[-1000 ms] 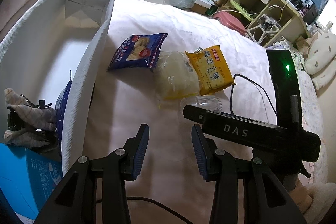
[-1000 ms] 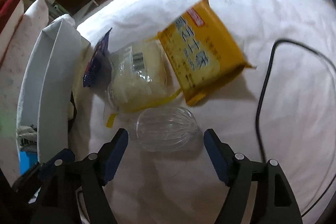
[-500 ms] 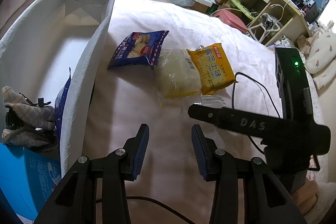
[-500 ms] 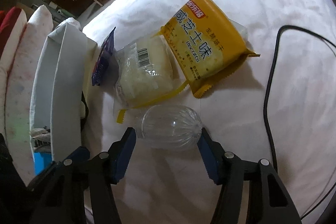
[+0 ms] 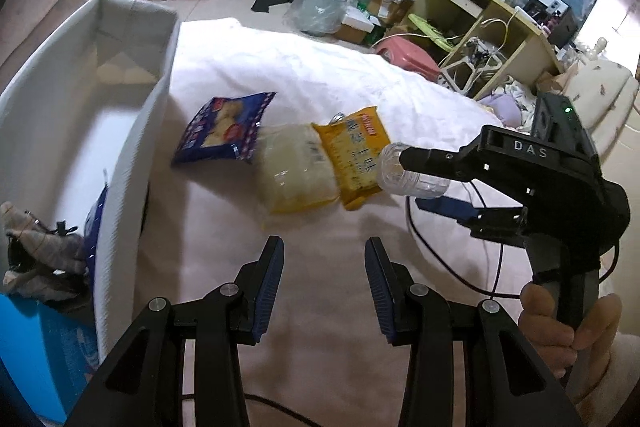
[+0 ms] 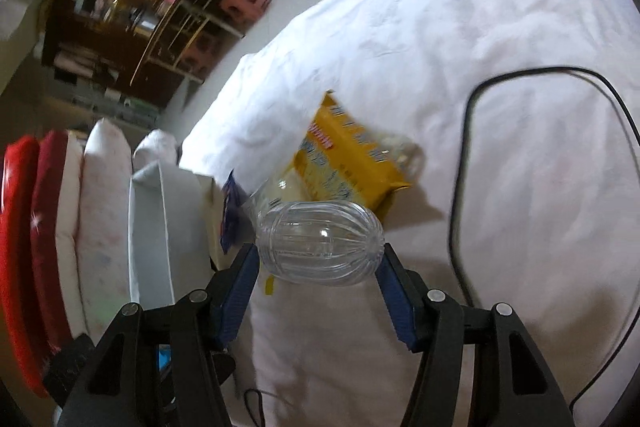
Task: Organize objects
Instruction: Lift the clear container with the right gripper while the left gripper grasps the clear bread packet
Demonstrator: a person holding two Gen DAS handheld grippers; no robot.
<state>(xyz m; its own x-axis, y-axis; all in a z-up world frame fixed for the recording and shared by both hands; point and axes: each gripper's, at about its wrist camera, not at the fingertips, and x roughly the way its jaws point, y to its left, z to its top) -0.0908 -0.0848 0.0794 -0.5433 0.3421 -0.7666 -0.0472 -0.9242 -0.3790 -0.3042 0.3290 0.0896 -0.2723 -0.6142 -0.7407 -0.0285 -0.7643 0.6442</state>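
Clear ribbed plastic cup (image 6: 320,241), pinched end to end in the just-closed right tongs (image 6: 318,267) above the white-sheeted bed (image 6: 460,27): best carried level to the white fabric bin (image 5: 132,131) at the bed's left edge, grip gentle, left tongs (image 5: 324,285) idle, half-open, empty.

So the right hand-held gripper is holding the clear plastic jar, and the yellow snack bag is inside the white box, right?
Not quite. The right hand-held gripper does hold the clear plastic jar, but the yellow snack bag is not inside the white box. It lies on the white bed cover, beside the box, as the left wrist view shows.
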